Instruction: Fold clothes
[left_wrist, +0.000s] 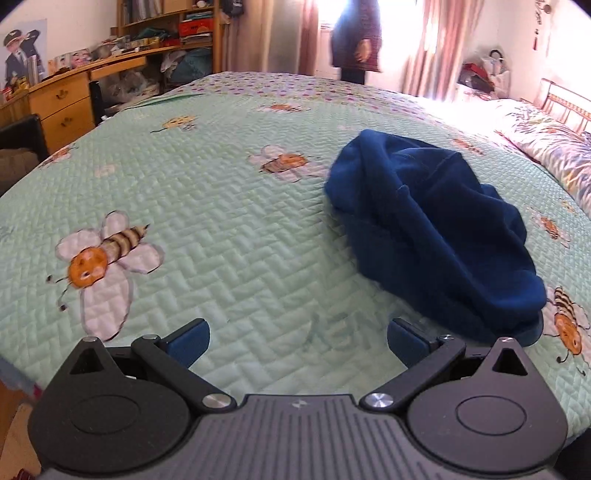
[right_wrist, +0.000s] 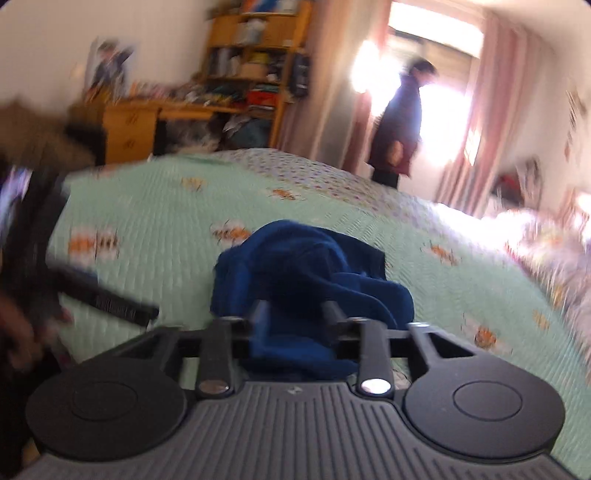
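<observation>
While the crumpled dark blue fleece garment (left_wrist: 436, 229) lay bunched on the mint-green quilted bedspread printed with bees (left_wrist: 221, 206), I held my left gripper (left_wrist: 298, 341) low over bare quilt just beside it, its blue-padded fingers (left_wrist: 188, 341) spread wide and empty. My right gripper (right_wrist: 295, 314) sat at the near edge of the same garment (right_wrist: 310, 273), a fold of blue cloth lying between its half-closed fingers (right_wrist: 258, 314); through the blur I could not tell whether they gripped it. A figure in dark clothing (left_wrist: 356, 40) stood by the bright, pink-curtained window (left_wrist: 436, 48).
</observation>
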